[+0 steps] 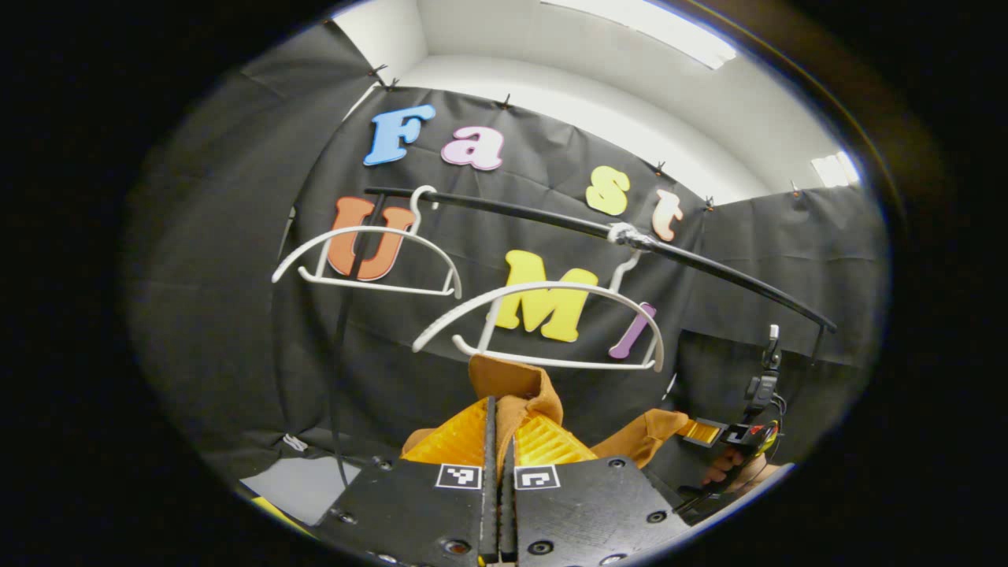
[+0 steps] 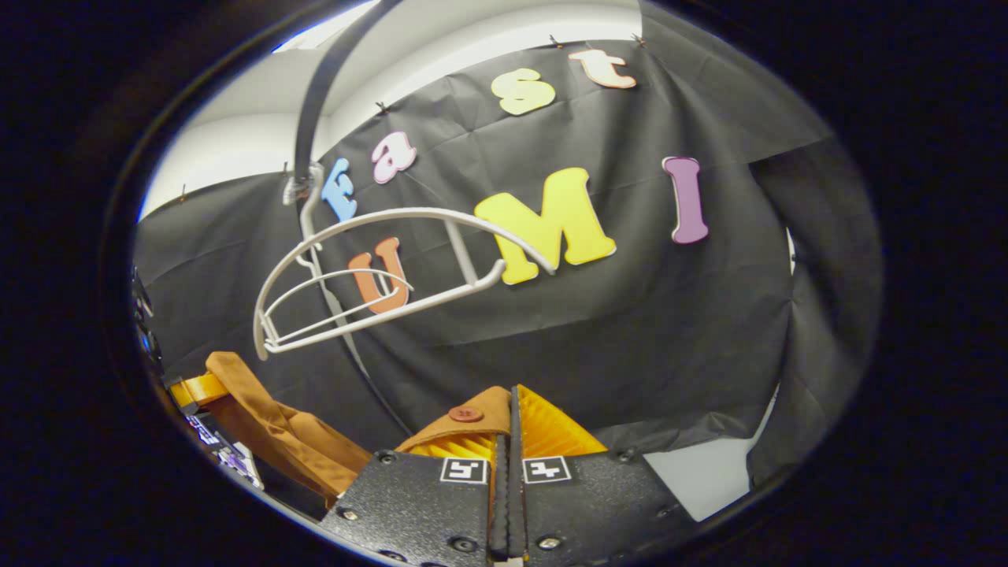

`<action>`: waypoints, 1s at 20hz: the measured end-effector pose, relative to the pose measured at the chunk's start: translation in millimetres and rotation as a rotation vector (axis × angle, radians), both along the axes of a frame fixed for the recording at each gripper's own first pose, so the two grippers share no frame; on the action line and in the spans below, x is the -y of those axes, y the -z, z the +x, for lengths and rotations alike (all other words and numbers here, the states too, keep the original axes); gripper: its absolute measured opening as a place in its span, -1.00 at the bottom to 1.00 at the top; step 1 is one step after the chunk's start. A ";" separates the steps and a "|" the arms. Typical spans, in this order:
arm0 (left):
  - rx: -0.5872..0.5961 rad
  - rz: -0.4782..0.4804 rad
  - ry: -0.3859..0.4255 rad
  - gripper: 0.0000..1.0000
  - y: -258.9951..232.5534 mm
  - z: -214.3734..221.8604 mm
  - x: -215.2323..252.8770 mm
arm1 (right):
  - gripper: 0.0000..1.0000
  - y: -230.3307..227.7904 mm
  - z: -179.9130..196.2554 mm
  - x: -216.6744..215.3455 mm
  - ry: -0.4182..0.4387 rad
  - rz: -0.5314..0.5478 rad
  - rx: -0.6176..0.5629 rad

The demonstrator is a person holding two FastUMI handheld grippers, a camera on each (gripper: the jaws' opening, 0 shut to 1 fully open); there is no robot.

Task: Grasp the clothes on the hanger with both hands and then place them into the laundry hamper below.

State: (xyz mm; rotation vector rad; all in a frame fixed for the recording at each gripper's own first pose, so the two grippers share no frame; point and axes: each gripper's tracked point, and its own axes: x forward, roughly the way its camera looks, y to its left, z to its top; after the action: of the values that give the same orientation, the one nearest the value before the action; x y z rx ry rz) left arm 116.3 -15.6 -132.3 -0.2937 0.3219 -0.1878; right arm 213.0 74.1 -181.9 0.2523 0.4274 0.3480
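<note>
Black rail (image 1: 709, 264) carries two bare white hangers (image 1: 543, 323) — brown garment (image 1: 512, 390) off, below them, stretched between both hand-held grippers: left hand-held gripper (image 1: 498, 429) and right hand-held gripper (image 2: 510, 421) each clamped on cloth, ready for lowering into hamper.

Nothing readable on the gear itself, honestly. Each gripper's fingers (image 1: 498, 441) (image 2: 508, 437) carried two small black-and-white square marker tags (image 1: 459, 476) (image 2: 463, 470), just coded patterns, no words, brands or numbers anywhere.
</note>
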 end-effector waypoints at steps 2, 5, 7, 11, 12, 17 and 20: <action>0.008 0.012 0.039 -0.97 -4.6 1.1 15.2 | -0.92 -6.5 -11.3 -14.2 -0.042 -0.001 0.005; 0.025 0.032 0.097 -0.97 -12.8 -3.1 33.6 | -0.93 -18.1 -25.8 -41.4 -0.124 0.021 0.009; 0.041 0.039 0.134 -0.97 -21.0 -3.5 47.3 | -0.94 -27.4 -32.0 -57.3 -0.176 0.035 0.012; 0.083 0.074 0.196 -0.98 -37.2 -6.6 67.4 | -0.94 -46.6 -49.6 -84.1 -0.276 0.101 0.009; 0.094 0.107 0.204 -0.98 -38.7 -6.2 67.9 | -0.94 -50.6 -52.6 -87.9 -0.288 0.116 0.008; 0.052 0.145 0.249 -0.97 -11.6 -9.0 77.8 | -0.94 -27.2 -58.8 -91.3 -0.322 0.120 -0.045; -0.020 0.154 0.252 -0.97 19.0 -15.1 79.7 | -0.93 11.2 -60.8 -82.6 -0.308 0.102 -0.129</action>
State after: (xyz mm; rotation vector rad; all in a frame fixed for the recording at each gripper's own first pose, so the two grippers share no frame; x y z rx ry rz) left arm 101.3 -95.3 -151.3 -0.1017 0.3913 -0.4063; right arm 152.2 156.7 -193.1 0.3099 0.5779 0.6591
